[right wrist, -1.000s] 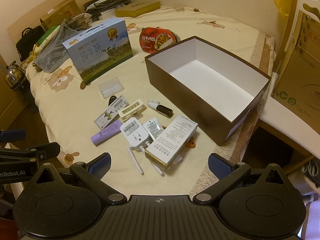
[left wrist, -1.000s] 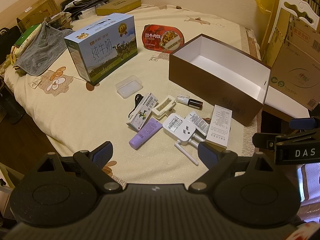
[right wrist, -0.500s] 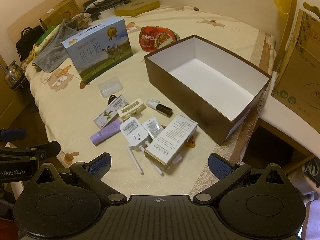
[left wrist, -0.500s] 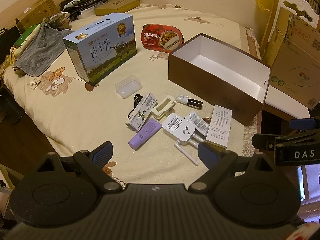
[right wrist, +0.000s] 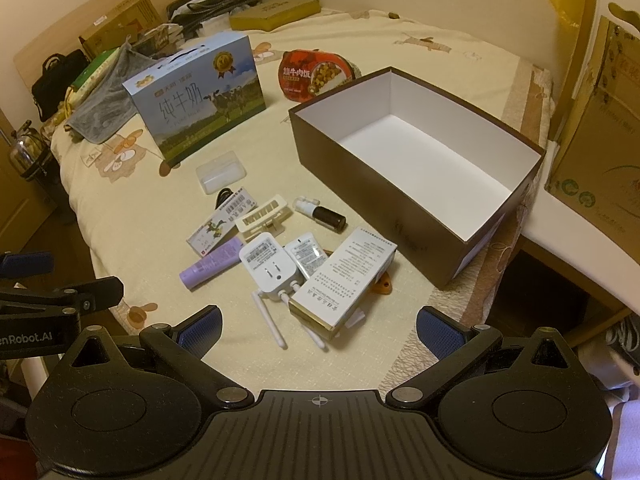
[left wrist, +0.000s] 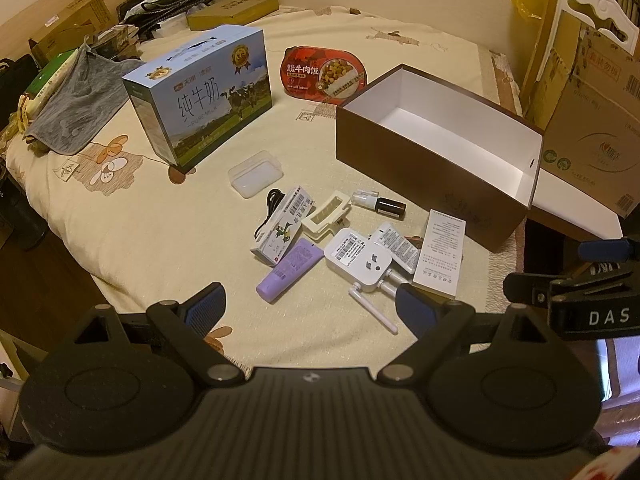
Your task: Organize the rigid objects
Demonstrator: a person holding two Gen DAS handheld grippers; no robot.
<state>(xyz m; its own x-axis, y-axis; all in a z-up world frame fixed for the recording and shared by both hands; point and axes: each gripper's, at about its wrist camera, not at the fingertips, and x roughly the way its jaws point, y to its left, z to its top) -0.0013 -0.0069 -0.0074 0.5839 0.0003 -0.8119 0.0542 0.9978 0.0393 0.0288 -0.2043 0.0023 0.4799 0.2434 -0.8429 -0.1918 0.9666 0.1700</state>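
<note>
Both grippers hover above the near edge of the bed (left wrist: pixel 120 208), fingers spread wide apart, nothing held. The left gripper (left wrist: pixel 310 304) sits over the cluster's left half; the right gripper (right wrist: pixel 318 322) over its right half.

Directly ahead of the right gripper: a long white printed carton (right wrist: pixel 344 280), lying partly over a white plug-in router (right wrist: pixel 270 266) whose two antennas point toward the gripper. A small white sachet (right wrist: pixel 308 256) lies between router and carton, touching both. An orange item (right wrist: pixel 382 284) shows from under the carton's far side; what it is cannot be told.

Ahead-left: a purple tube (right wrist: pixel 210 264), touching a flat barcoded packet (right wrist: pixel 222 222) that covers part of a black cable (right wrist: pixel 222 196). Just beyond the router: a cream slotted clip (right wrist: pixel 264 214) and a small dark bottle with a white cap (right wrist: pixel 322 212).

Further out, left: a small clear plastic tub (right wrist: pixel 220 170), lidded, contents not discernible.

Ahead-right: the large brown box (right wrist: pixel 360 184), open-topped, white interior, nothing visible inside. It stands apart from the cluster.

Farthest: an upright blue milk carton box (right wrist: pixel 200 96), closed, and a sealed red meal tray (right wrist: pixel 316 74) behind the brown box's far-left corner.
</note>
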